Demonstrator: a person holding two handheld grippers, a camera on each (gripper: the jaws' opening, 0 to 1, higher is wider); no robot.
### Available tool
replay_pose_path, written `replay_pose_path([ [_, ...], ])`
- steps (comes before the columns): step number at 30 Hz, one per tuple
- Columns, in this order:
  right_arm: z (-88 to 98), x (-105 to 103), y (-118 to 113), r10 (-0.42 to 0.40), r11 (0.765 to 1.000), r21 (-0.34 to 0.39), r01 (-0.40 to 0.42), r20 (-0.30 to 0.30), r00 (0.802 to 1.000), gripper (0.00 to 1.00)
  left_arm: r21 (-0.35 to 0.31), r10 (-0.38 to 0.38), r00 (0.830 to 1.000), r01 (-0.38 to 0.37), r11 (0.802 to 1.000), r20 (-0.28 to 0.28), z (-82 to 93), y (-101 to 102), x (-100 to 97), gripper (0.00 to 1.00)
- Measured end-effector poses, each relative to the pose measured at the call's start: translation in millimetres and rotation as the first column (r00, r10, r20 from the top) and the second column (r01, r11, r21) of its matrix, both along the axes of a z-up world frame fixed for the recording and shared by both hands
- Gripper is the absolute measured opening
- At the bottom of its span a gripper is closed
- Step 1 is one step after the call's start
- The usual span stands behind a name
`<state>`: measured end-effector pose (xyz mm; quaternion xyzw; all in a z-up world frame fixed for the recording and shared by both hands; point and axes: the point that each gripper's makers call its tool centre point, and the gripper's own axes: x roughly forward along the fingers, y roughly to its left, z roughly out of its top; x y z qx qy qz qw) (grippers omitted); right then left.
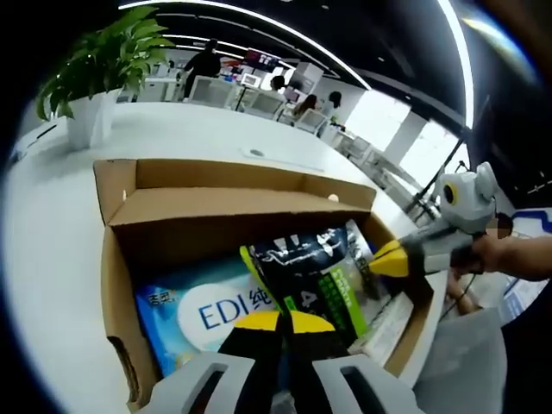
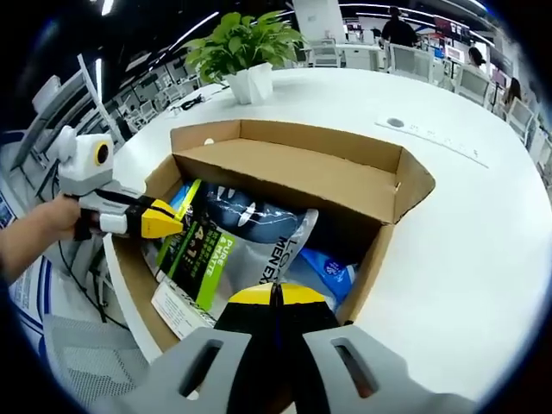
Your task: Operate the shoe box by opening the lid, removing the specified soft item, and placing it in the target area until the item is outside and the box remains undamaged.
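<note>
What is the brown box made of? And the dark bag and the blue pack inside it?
The box looks like plain brown cardboard: dull, with folded flaps. The dark bag seems to be glossy plastic film, since it crinkles and shines. The blue pack looks like soft, smooth plastic wrap, probably around tissues.

Both grippers, left (image 1: 284, 323) and right (image 2: 276, 297), hover with fingers pressed together (yellow tips meeting)

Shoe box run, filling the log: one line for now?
shoe box: open | dark pack: inside | left gripper: shut | right gripper: shut
</note>
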<state>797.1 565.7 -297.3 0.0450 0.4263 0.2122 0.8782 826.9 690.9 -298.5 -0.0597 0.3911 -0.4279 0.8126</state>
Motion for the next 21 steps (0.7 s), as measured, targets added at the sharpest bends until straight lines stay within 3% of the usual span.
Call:
replay_pose_path([
  [12, 6.5, -0.4, 9.0, 0.031, 0.994, 0.102, -0.033, 0.018, 0.999, 0.08, 0.010, -0.004, 1.000, 0.004, 1.000, 0.002, -1.3, -0.3, -2.5, 0.00],
  [13, 10.6, -0.9, 15.1, 0.026, 0.989, 0.146, -0.029, 0.021, 0.999, 0.08, 0.008, -0.004, 1.000, 0.004, 1.000, 0.002, -0.7, -0.9, -3.4, 0.00],
  [21, 12.0, -5.4, 15.1, 0.044, 0.989, 0.139, -0.048, 0.037, 0.998, 0.02, -0.013, 0.005, 1.000, -0.005, 1.000, 0.020, 3.0, 1.8, -2.5, 0.00],
])
